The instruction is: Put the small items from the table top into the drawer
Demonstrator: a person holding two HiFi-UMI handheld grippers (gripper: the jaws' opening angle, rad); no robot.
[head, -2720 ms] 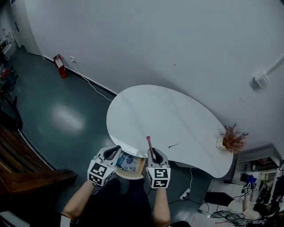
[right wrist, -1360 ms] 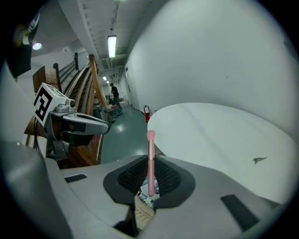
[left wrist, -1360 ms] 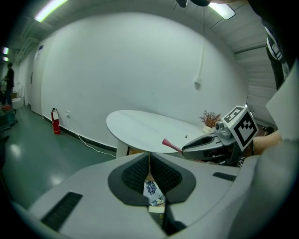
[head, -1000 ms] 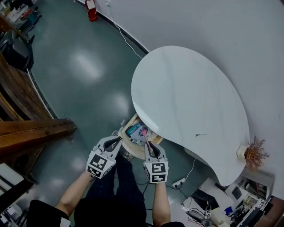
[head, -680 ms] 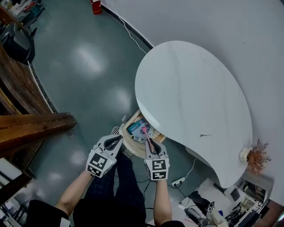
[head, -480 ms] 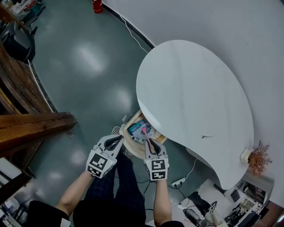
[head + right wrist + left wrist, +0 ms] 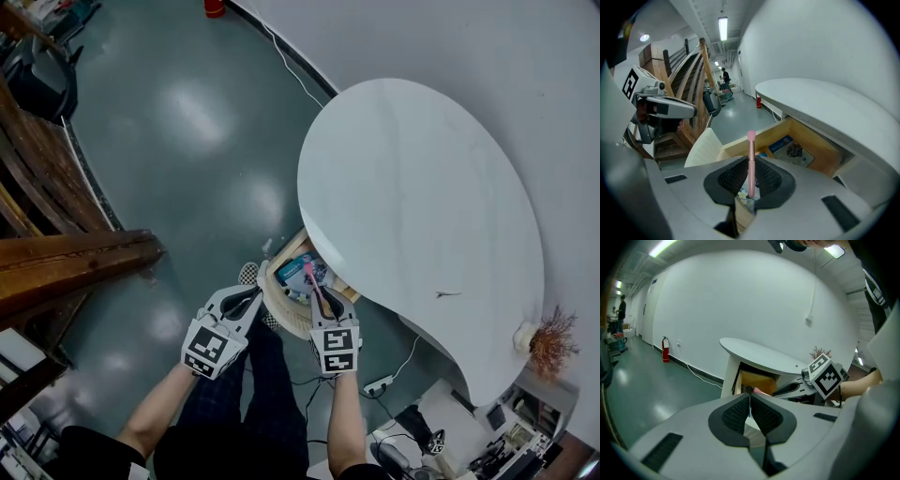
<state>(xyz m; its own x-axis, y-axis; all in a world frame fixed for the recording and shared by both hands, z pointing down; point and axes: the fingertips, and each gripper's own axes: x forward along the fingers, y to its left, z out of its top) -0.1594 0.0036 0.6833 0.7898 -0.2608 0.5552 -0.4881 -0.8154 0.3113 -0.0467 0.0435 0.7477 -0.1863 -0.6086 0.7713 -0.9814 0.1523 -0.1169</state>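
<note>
R gripper, jaws clamped on a pink pen, hangs over the open drawer under the worktop, L gripper jaws together, empty; next prob. lower & release inside.

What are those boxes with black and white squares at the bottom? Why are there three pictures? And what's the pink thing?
There's no robot here. A person holds a pair of tongs in each hand, and the checkered cubes are part of them. The big picture comes from a camera on the person's head, looking down. The other two come from little cameras riding on each pair of tongs. The left tongs are shut and empty. The right tongs pinch a pink stick at the open drawer under the white table. On the table are a small dark thing and a dried plant.
</note>
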